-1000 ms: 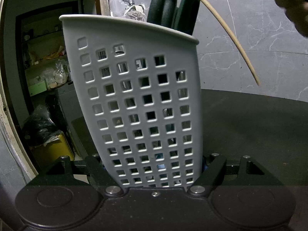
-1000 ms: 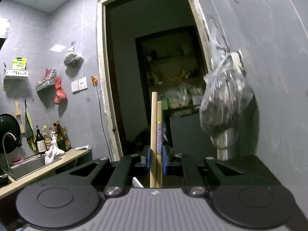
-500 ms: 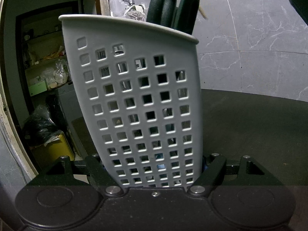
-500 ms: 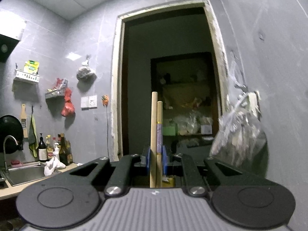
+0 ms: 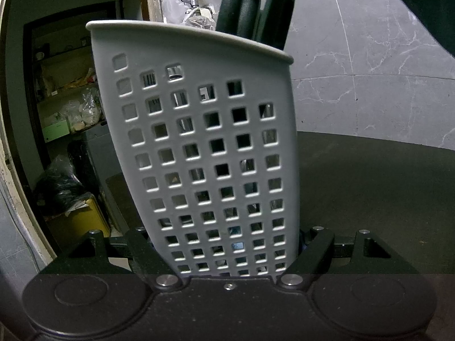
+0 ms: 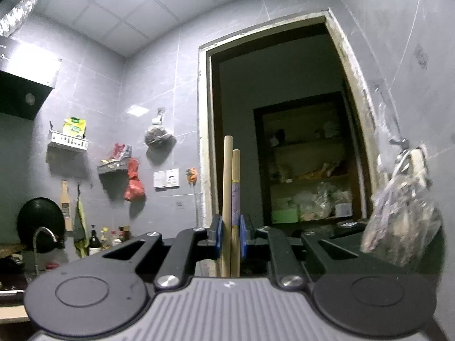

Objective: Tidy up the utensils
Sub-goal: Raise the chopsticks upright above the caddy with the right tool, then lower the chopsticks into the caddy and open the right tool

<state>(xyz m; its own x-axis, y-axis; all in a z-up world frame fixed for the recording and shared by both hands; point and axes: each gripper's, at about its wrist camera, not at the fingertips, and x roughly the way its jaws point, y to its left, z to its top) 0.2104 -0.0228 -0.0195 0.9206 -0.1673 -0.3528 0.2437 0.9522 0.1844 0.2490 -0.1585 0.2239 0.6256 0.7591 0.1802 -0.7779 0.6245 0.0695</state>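
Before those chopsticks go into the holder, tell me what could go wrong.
1. The right tongs pinch the two chopsticks low down, ends uneven; one could slip or twist on the way in.
2. Dark scissor handles already fill the right side of the utensil holder; the chopstick tips may snag there.
3. The left tongs grip the holder only near its base, so a push at the rim might tip it.

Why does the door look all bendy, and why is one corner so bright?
Right wrist view: the fisheye lens curves the door frame; a ceiling light glares white at the upper left. Left wrist view: dimmer, the white holder looms large and sharp, while the room behind is murky.
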